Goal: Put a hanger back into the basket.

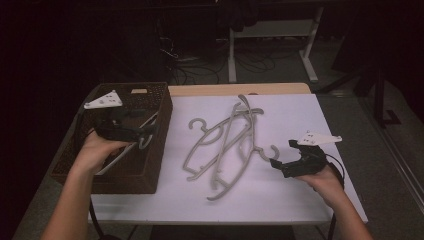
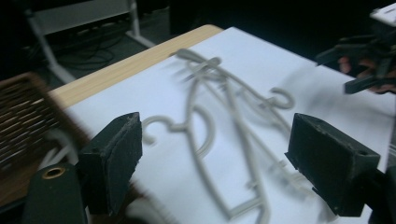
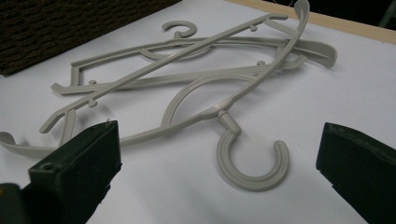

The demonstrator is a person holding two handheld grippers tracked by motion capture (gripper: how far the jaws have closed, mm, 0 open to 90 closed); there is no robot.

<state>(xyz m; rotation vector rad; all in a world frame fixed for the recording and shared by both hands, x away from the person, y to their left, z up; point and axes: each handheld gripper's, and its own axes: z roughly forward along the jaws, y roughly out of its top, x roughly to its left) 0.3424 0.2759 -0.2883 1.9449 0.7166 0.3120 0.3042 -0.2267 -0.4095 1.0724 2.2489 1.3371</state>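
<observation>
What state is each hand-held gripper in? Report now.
Left hand-held gripper: open, nothing between its jaws.
Right hand-held gripper: open, holding nothing, a hanger hook lying ahead of it.

My room is dim – the floor beyond the table's (image 1: pixel 280 200) far edge sinks into black. The white tabletop catches soft overhead light, with faint shadows. My left gripper view smears with motion blur – hangers (image 2: pixel 224 121) streak; the right view stays sharp.

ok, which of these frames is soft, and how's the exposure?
Left gripper view: motion-smeared, the hangers and basket edge streaked, only its own pads sharp. Right gripper view: crisp on the nearest hanger hook, evenly lit. High view: sharp but dim, background nearly black beyond the white tabletop.
</observation>
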